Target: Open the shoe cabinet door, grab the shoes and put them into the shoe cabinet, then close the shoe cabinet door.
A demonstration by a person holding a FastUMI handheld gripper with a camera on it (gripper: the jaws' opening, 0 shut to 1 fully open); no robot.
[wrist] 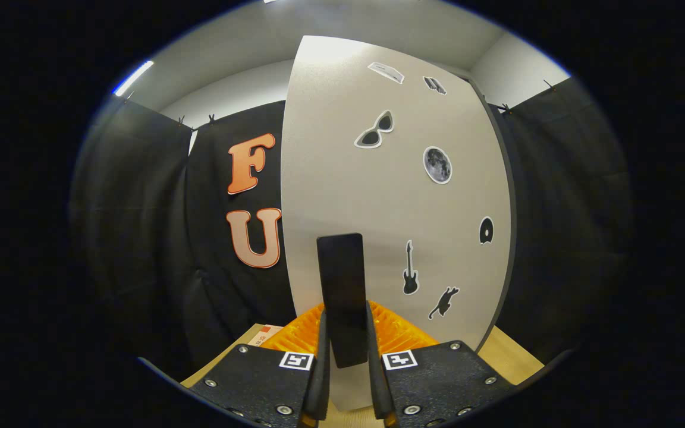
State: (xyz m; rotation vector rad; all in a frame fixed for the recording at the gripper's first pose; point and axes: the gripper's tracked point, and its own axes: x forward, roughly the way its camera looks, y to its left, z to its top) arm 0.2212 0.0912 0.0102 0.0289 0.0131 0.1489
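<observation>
Big pale grey speckled cabinet door point(372, 208) with small stickers stands right ahead of the gripper point(347, 362), swung at an angle, dark edge on its far side. Light wooden tabletop point(512, 356) below. A dark flat upright door handle point(342, 297) sits between the two fingers, both pressing its sides: clamped on it. Judgement: a door step is in hand, opening or closing, can't tell which; next move calls for swinging the handle along the hinge arc without slipping off. Shoes aren't anywhere I can point to. Cabinet interior is hidden behind the door. Something orange and ribbed point(402, 333) pokes out behind the fingers, unclear what.
</observation>
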